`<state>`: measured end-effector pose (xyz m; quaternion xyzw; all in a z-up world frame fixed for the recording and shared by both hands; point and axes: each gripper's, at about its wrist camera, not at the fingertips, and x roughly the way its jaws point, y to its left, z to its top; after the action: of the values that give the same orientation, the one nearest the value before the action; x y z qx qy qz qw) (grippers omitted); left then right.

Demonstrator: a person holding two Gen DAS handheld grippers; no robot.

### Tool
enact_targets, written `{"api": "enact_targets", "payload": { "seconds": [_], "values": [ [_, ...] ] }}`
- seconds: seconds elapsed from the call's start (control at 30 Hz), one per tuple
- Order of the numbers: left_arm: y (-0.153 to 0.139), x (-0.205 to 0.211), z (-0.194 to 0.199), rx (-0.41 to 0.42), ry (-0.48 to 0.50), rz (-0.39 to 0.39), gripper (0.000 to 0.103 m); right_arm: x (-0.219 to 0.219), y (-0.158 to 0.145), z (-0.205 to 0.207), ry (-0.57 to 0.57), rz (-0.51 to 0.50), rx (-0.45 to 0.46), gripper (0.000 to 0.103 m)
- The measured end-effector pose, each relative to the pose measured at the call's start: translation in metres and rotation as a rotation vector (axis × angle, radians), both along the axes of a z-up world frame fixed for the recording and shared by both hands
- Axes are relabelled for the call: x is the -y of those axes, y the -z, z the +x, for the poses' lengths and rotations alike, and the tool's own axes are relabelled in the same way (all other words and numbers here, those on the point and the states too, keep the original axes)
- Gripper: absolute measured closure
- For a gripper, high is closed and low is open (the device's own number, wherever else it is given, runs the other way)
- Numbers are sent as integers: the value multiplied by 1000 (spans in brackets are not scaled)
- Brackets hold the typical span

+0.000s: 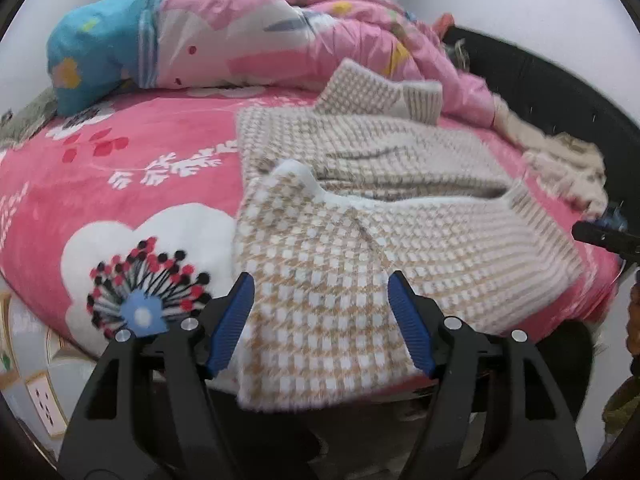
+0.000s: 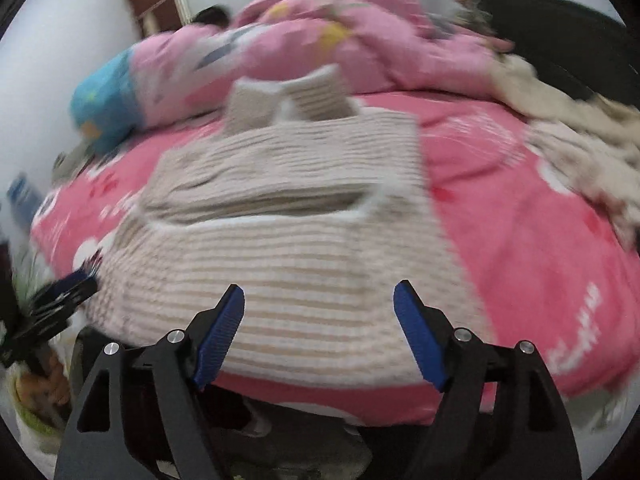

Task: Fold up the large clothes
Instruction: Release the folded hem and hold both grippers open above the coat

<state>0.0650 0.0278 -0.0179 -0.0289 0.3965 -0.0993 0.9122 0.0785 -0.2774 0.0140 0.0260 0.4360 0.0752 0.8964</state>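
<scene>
On the pink bedspread (image 1: 120, 152) the knitted sweater (image 1: 360, 208) lay spread, near hem hanging over the bed edge at 6 o'clock, sleeves doubled back at 12. My left claw (image 1: 320, 304) was spread wide above the hem, holding nothing; my right claw (image 2: 318, 312) likewise stood wide apart with nothing in it, blurred view. Sweater looked thick, soft and floppy, not slippery, some weight to it, so I judged it would sag if lifted from one point. Best hold: both hem corners at once. At 12 o'clock sat a bunched pink quilt (image 1: 240, 32), touching the sleeves, crowding any fold that way. Cream cloth (image 1: 568, 168) piled at 3 o'clock, apart from the sweater.
</scene>
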Motion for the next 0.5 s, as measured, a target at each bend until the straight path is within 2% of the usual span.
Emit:
{"api": "enact_targets", "payload": {
  "seconds": [0.1,0.2,0.27,0.33,0.5],
  "values": [
    [13,4,11,-30,1,11,37,-21,17,7,-44,-13,-35,28],
    [29,-1,20,-71,-18,-15,37,-28,54,19,-27,-50,-122,27],
    [35,-5,21,-82,-26,-47,37,-21,74,23,6,4,-153,19],
    [36,-5,21,-75,-24,-47,37,-14,73,22,18,51,-151,18],
    [36,-5,20,-72,-26,-63,36,-13,71,24,21,49,-165,14]
  ]
}}
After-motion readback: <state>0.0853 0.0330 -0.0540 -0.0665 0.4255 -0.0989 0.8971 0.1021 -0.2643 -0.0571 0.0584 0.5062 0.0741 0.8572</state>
